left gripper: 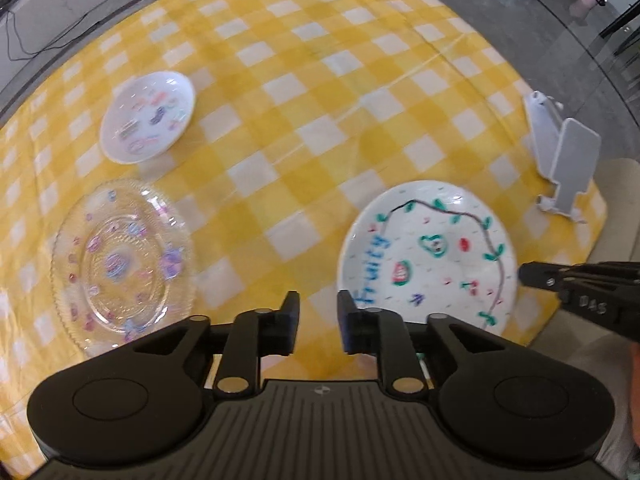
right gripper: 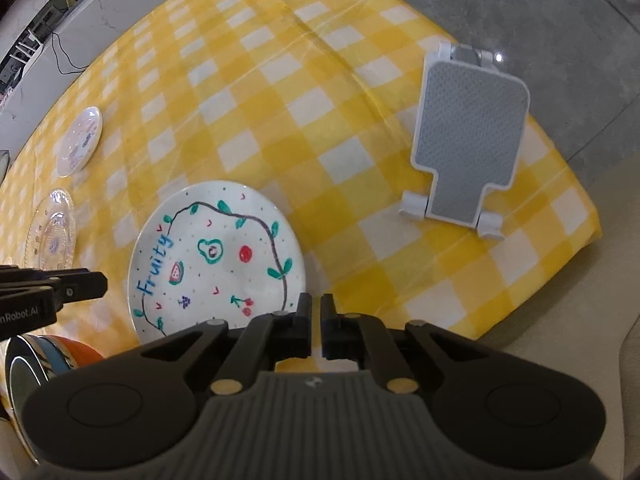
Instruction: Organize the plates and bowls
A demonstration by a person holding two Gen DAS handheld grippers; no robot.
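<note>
A white plate (left gripper: 428,256) with "Fruity" lettering and fruit drawings lies on the yellow checked cloth, also in the right wrist view (right gripper: 216,256). My left gripper (left gripper: 319,304) hovers over the cloth just off the plate's near left rim, open, with nothing between its fingers. My right gripper (right gripper: 316,304) is shut and empty beside the plate's near right rim; its tip (left gripper: 524,274) shows past the plate's right edge. A clear patterned glass plate (left gripper: 120,264) and a small white plate (left gripper: 148,116) lie to the left.
A grey and white phone stand (right gripper: 468,136) is propped near the table's right edge (right gripper: 560,168). Stacked bowls (right gripper: 44,360), orange, blue and dark, sit at the near left. The left gripper's tip (right gripper: 96,284) reaches in above them. Grey floor lies beyond the table.
</note>
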